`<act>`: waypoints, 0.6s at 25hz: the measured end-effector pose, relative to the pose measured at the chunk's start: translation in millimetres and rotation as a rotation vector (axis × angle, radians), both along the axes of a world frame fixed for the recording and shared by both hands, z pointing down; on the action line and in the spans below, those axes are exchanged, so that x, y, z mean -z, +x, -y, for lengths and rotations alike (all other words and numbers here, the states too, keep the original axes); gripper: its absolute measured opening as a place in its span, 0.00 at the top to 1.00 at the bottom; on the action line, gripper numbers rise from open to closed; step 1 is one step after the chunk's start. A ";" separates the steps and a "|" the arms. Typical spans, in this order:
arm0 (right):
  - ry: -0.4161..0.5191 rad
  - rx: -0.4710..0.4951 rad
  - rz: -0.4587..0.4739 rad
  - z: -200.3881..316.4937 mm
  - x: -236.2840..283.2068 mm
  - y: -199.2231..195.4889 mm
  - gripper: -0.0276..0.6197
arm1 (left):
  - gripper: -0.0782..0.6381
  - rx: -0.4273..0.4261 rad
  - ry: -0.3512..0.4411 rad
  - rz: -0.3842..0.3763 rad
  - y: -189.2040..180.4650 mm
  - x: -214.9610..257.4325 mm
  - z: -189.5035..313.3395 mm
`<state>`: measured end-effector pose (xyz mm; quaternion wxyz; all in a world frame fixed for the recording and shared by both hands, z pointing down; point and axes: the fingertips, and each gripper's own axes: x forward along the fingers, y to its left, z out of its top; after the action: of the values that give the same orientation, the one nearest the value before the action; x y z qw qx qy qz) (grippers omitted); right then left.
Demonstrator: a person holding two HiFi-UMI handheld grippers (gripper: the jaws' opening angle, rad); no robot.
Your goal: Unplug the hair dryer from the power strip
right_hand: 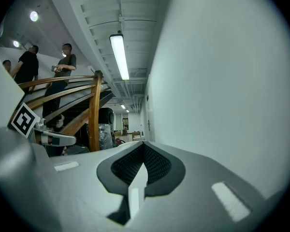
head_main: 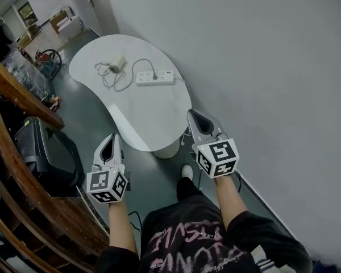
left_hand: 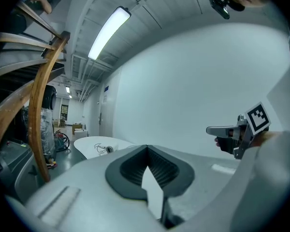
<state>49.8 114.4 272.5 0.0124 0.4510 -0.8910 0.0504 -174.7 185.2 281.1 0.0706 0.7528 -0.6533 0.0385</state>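
The white table (head_main: 153, 124) stands against the wall, well ahead of me; everything I need lies at its far end. I hold both tools short of the near edge; the left gripper (head_main: 111, 140) has its jaws pressed together with nothing in them, and the right gripper (head_main: 196, 117) is the same, closed and empty.

The power strip (head_main: 157, 77) lies flat near the wall side; I judge it light and hard-shelled, likely to slide or lift if the plug is pulled alone, so one tool should press it down. The hair dryer (head_main: 117, 64) rests just left of it, small and light; I would leave it alone. Its cord (head_main: 115, 81) loops loosely between them, soft and limp; tugging there would strain it. The plug (head_main: 155, 75) sits in the strip, dark, stiff and seated firmly, I expect; that is the place to grip, by its body, pulling straight up.
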 end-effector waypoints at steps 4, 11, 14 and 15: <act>-0.019 0.000 0.024 35.7 -9.3 -3.7 0.94 | 0.89 0.007 -0.029 -0.001 -5.3 -12.2 33.3; -0.048 0.031 0.007 106.7 -19.1 -9.5 0.94 | 0.89 0.040 -0.059 -0.008 -10.8 -18.2 99.8; -0.054 0.045 0.008 137.7 -21.9 -9.5 0.94 | 0.89 0.041 -0.074 0.004 -5.6 -20.0 129.2; -0.057 0.050 0.010 147.4 -22.8 -9.1 0.94 | 0.89 0.041 -0.080 0.008 -3.5 -20.7 138.6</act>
<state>40.7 -33.1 295.3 0.0221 0.4277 -0.9003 0.0776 -178.2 46.6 301.8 0.0987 0.7356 -0.6669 0.0661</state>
